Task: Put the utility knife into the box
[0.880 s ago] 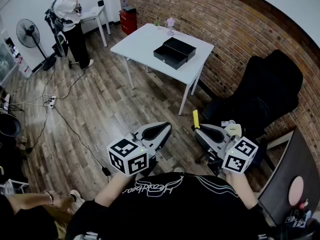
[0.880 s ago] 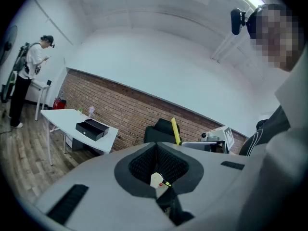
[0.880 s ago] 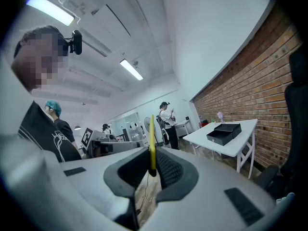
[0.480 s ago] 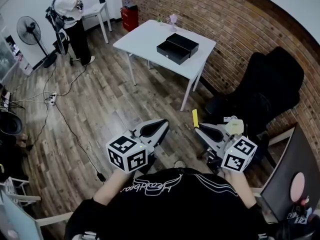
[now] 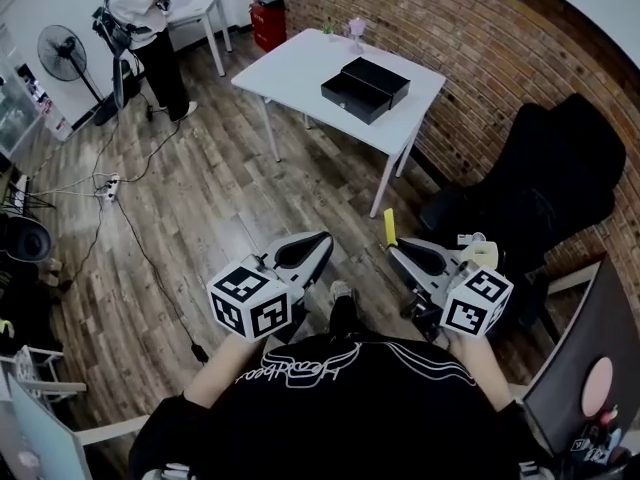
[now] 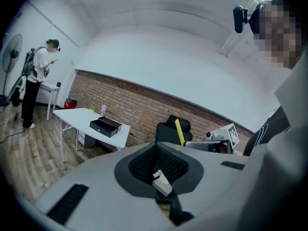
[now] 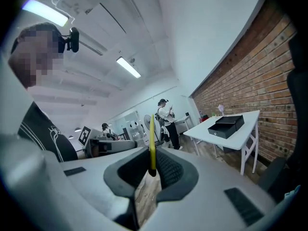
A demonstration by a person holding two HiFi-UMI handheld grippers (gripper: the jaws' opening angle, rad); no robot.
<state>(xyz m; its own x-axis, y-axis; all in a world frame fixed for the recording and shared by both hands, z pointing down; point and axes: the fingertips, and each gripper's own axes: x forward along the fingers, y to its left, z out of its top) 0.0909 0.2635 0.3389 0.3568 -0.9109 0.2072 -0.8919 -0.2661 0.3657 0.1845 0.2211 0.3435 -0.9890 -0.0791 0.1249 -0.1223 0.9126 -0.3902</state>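
A black box (image 5: 365,88) with its drawer pulled out sits on a white table (image 5: 300,68) by the brick wall, far ahead of both grippers. My right gripper (image 5: 393,251) is shut on a yellow utility knife (image 5: 390,227), which sticks up past the fingertips. In the right gripper view the utility knife (image 7: 152,143) stands upright between the jaws, with the box (image 7: 226,125) to the right. My left gripper (image 5: 322,240) is shut with nothing in it. The left gripper view shows the box (image 6: 106,126) on the table and the knife (image 6: 179,131) at the right.
A black office chair (image 5: 540,188) stands to the right of the table. A person (image 5: 150,28) stands at a small desk at the back left, near a fan (image 5: 65,53) and a red cabinet (image 5: 268,20). Cables and a power strip (image 5: 110,183) lie on the wooden floor.
The table and box have drawn a little nearer and shifted right in the head view. A foot now shows between the grippers. Both grippers keep their hold and pose.
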